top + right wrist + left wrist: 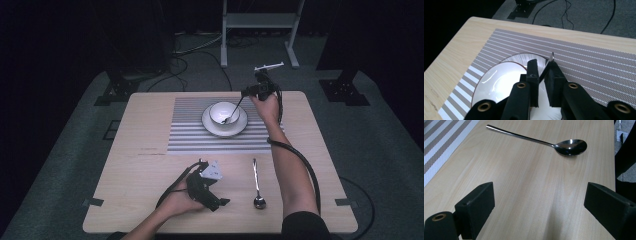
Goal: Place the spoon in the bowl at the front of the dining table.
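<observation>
- The right gripper (247,91) is raised over the far side of the pale wooden table (150,125), its black jaws clamped on the thin handle of a dark metal spoon (235,110) that slants down into the white round bowl (223,112).
- That bowl stands on a white plate (242,127) in the middle of the grey-and-white striped placemat (190,135).
- From the right gripper view the handle (549,65) pokes up between the jaws, above the plate's rim (481,77).
- The left gripper (220,202) lies low near the table's near edge, jaws wide apart (nothing between them).
- A shiny steel spoon (544,142) lies flat on bare wood just beyond those jaws, beside the mat.
</observation>
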`<act>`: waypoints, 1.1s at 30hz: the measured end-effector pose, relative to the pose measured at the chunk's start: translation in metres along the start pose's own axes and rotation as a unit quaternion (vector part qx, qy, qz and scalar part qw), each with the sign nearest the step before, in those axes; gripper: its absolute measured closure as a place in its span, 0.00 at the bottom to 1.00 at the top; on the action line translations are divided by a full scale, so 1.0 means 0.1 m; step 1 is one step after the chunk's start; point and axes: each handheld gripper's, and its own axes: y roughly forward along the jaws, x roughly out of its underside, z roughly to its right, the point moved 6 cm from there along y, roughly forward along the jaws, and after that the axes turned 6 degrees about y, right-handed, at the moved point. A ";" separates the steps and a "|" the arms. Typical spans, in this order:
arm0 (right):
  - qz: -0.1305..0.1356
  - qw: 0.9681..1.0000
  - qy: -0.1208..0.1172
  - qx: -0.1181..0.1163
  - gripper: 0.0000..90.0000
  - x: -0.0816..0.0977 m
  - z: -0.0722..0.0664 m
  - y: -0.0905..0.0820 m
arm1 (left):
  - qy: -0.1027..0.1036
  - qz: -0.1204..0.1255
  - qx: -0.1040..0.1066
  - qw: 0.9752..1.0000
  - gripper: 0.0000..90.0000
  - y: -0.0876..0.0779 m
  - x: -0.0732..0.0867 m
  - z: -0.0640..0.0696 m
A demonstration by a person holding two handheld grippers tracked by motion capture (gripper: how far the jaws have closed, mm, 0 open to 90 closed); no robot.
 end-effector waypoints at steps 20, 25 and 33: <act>-0.040 0.999 0.000 0.005 0.75 0.12 0.12 0.04 | -0.001 -0.001 -0.009 1.000 0.10 -0.02 0.03 -0.01; -0.039 0.999 0.001 -0.003 0.72 0.18 0.14 0.01 | -0.002 0.001 -0.012 1.000 0.10 -0.03 0.03 -0.02; -0.038 0.999 -0.001 -0.017 0.68 0.25 0.11 -0.04 | -0.004 0.003 -0.015 1.000 0.10 -0.06 0.03 -0.03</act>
